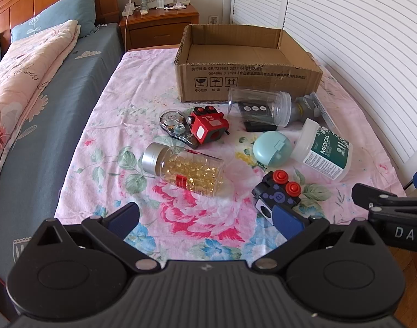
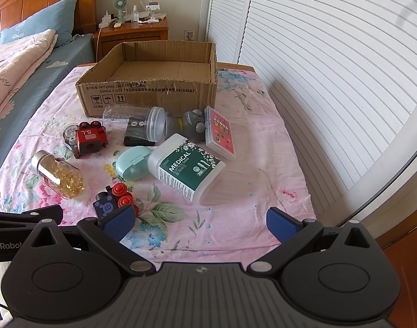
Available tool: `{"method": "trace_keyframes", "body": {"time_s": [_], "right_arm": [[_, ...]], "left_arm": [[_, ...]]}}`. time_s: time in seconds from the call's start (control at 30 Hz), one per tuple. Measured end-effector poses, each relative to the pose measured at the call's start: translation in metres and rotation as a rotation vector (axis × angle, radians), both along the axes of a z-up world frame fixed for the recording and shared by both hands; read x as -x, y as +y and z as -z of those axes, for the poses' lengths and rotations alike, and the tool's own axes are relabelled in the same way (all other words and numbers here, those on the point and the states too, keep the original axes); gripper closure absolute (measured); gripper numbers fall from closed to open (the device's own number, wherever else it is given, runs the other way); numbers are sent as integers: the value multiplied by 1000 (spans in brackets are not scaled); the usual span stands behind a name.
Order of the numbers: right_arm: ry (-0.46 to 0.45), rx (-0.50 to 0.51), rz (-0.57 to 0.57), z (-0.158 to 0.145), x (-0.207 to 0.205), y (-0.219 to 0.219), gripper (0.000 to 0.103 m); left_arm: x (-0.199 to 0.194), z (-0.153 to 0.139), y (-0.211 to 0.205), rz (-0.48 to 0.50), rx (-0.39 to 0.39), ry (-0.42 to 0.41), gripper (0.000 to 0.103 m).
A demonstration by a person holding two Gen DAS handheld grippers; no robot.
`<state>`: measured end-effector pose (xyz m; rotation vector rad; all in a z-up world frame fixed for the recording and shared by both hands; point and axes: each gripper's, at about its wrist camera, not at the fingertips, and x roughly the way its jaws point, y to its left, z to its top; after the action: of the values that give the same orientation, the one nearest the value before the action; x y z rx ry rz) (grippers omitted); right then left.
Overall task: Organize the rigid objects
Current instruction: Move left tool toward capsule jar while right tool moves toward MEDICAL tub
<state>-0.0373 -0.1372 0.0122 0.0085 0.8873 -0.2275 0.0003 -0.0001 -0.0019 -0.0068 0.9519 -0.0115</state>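
Two claws are seen spread wide and empty above a flowered sheet (image 1: 104, 125) strewn with small objects: the left claw (image 1: 205, 220) low over the near edge, the right claw (image 2: 200, 220) beside it. A cardboard box (image 1: 246, 82) is set open at the far end of the sheet, nothing visible inside. Just in front of the box a clear jar (image 1: 259, 106) is laid on its side, a dark remote with three round buttons visible through it. To its left a red toy train (image 1: 207, 128) is parked against a clear gadget (image 1: 173, 125). Nearer, a capsule bottle (image 1: 186, 169) with a silver cap is laid flat. A mint case (image 1: 272, 149) rests between the jar and a blue toy train (image 1: 277, 194) with red knobs, which sits near the left claw's right finger. A swab box (image 2: 186, 169) marked "MEDICAL" is tipped over just right of the mint case. In the right wrist view a grey toy (image 2: 193, 121) and a card case (image 2: 219, 134) are seen by the box's right corner. A bed (image 1: 30, 87) and nightstand (image 1: 159, 24) are seen to the left, louvred doors (image 2: 331, 68) to the right.
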Motion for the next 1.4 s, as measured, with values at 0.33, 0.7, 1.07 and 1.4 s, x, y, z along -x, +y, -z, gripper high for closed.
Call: {"method": "trace_keyframes", "body": {"time_s": [0.33, 0.7, 1.07, 1.4], "right_arm": [[-3, -5, 0, -3, 1, 0, 0], [-8, -10, 2, -4, 2, 0, 0], [-12, -12, 4, -4, 2, 0, 0], [-17, -12, 4, -4, 2, -1, 0]], "left_arm": [[-1, -1, 0, 1, -2, -1, 1], [-1, -1, -1, 3, 0, -5, 1], [1, -2, 0, 6, -1, -8, 1], [0, -2, -1, 9, -1, -8, 1]]}}
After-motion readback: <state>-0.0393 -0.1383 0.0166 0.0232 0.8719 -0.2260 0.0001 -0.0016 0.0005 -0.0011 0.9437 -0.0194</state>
